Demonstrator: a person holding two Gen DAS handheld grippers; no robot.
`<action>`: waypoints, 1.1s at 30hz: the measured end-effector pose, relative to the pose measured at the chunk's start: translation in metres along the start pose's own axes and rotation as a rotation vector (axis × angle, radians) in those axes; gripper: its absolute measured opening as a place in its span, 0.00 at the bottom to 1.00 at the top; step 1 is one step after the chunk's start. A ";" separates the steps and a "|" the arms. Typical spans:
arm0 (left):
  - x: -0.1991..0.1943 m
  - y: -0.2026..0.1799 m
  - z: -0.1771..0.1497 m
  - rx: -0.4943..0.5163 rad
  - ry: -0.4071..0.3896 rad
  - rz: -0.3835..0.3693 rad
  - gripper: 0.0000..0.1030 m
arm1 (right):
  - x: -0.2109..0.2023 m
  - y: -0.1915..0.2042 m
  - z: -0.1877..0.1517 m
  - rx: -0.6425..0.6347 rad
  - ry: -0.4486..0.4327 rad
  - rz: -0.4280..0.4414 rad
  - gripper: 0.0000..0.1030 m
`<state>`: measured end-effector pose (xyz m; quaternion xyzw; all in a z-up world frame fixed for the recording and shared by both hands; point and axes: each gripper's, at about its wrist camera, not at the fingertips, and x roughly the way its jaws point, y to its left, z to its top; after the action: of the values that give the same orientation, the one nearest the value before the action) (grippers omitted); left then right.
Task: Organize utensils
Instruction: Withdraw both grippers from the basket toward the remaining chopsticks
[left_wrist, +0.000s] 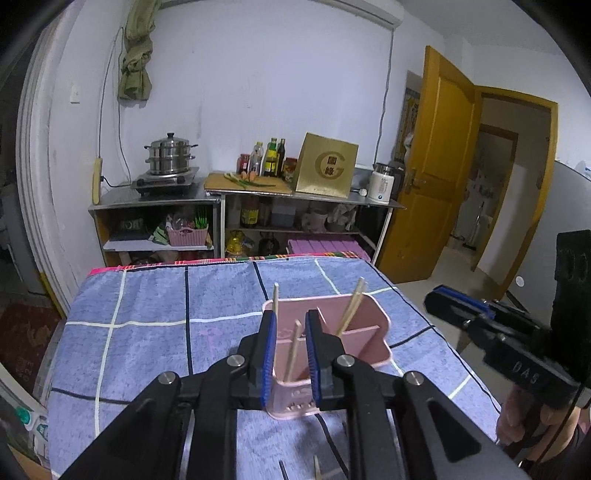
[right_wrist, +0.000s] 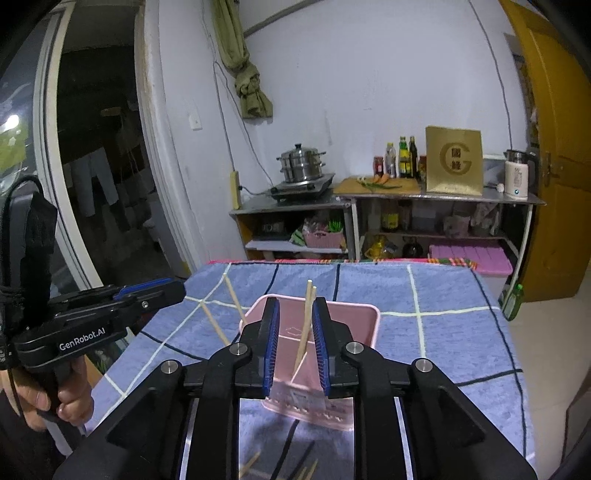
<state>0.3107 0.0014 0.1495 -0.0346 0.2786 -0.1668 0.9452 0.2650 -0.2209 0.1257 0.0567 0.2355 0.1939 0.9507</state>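
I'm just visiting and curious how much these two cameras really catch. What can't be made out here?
- Loose chopsticks on the blue cloth: cut off by the bottom edge and gripper frames in both views; count unclear.
- Pink utensil holder: its near side and bottom are hidden behind the left gripper and right gripper.
- Whether either gripper pinches a chopstick: cannot tell; the sticks may just stand in the holder behind.
- Bottle labels: too small.
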 end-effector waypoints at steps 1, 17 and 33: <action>-0.007 -0.002 -0.005 0.001 -0.006 0.001 0.15 | -0.008 0.001 -0.003 -0.001 -0.006 0.001 0.18; -0.070 -0.021 -0.111 -0.003 -0.007 -0.003 0.15 | -0.085 0.011 -0.083 -0.030 0.016 0.011 0.18; -0.082 -0.038 -0.188 0.019 0.083 -0.032 0.15 | -0.116 -0.007 -0.149 0.036 0.074 -0.033 0.18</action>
<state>0.1336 -0.0023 0.0396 -0.0233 0.3153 -0.1855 0.9304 0.1033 -0.2702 0.0424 0.0629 0.2746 0.1760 0.9432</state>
